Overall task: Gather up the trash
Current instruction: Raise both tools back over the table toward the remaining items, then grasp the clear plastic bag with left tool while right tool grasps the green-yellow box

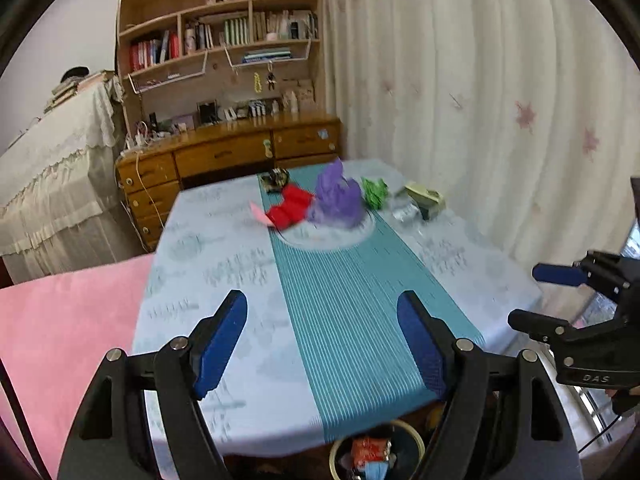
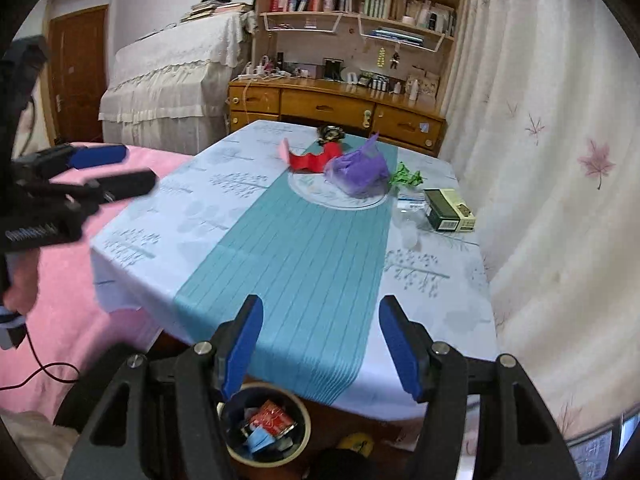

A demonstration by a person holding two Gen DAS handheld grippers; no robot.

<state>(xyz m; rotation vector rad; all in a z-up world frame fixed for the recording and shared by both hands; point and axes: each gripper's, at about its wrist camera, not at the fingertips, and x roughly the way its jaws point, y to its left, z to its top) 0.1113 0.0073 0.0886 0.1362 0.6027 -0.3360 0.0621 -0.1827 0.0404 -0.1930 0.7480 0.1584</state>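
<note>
Trash lies at the far end of the table: a purple crumpled bag [image 1: 338, 198] [image 2: 360, 170], a red paper [image 1: 290, 210] [image 2: 316, 158], a green wrapper [image 1: 374, 192] [image 2: 406, 178], a dark green carton [image 1: 426, 198] [image 2: 448, 210] and clear plastic [image 2: 408, 220]. A round bin [image 2: 266, 424] [image 1: 376, 452] with wrappers inside stands on the floor below the near table edge. My left gripper [image 1: 324, 336] [image 2: 132, 168] is open and holds nothing. My right gripper [image 2: 320, 340] [image 1: 524, 296] is open too, with nothing between its fingers. Both hang above the near end of the table.
The table wears a pale cloth with a teal striped runner [image 1: 352, 300] [image 2: 296, 264]. A pink bed [image 1: 60, 328] [image 2: 72, 320] lies to the left, a curtain [image 1: 500, 100] to the right. A wooden desk with shelves [image 1: 228, 152] stands behind the table.
</note>
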